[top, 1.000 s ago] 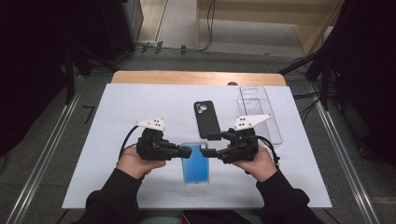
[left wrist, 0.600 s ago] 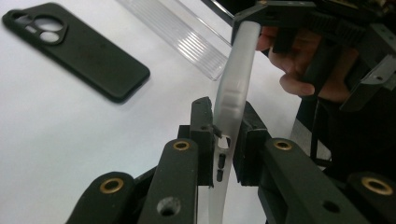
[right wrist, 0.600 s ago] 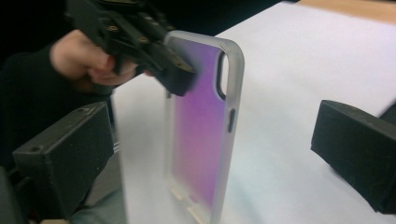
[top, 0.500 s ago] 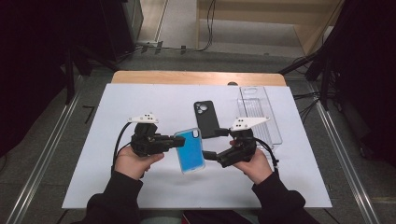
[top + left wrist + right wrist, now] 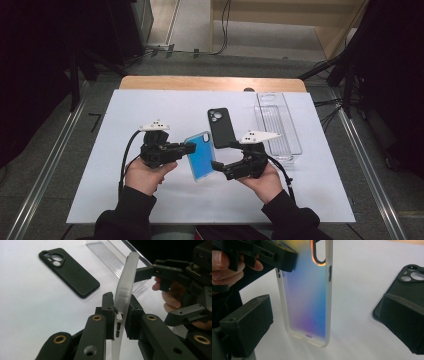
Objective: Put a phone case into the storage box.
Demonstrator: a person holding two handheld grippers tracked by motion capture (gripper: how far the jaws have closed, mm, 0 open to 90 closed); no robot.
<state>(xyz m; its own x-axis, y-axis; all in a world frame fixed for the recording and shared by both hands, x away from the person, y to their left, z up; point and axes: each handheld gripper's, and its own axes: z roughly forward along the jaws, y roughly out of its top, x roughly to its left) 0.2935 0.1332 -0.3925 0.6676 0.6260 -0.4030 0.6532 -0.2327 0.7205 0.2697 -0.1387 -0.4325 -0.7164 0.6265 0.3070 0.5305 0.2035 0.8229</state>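
Note:
A translucent phone case with a blue-to-violet back hangs upright above the white table. My left gripper is shut on its side edge, the pads pinching the rim near the button slots. My right gripper faces it from the right and is open. Its jaws have just been opening and stand wide on either side of the case without touching it. A black phone case lies flat behind them, camera cut-out at the far end.
A clear plastic tray lies at the right rear of the white table cover, beside the black case. A wooden table edge runs along the back. Metal rails flank the table on both sides.
The case has risen from low on the table and moved farther back. The right gripper has let go of it and spread its jaws; the left still holds it.

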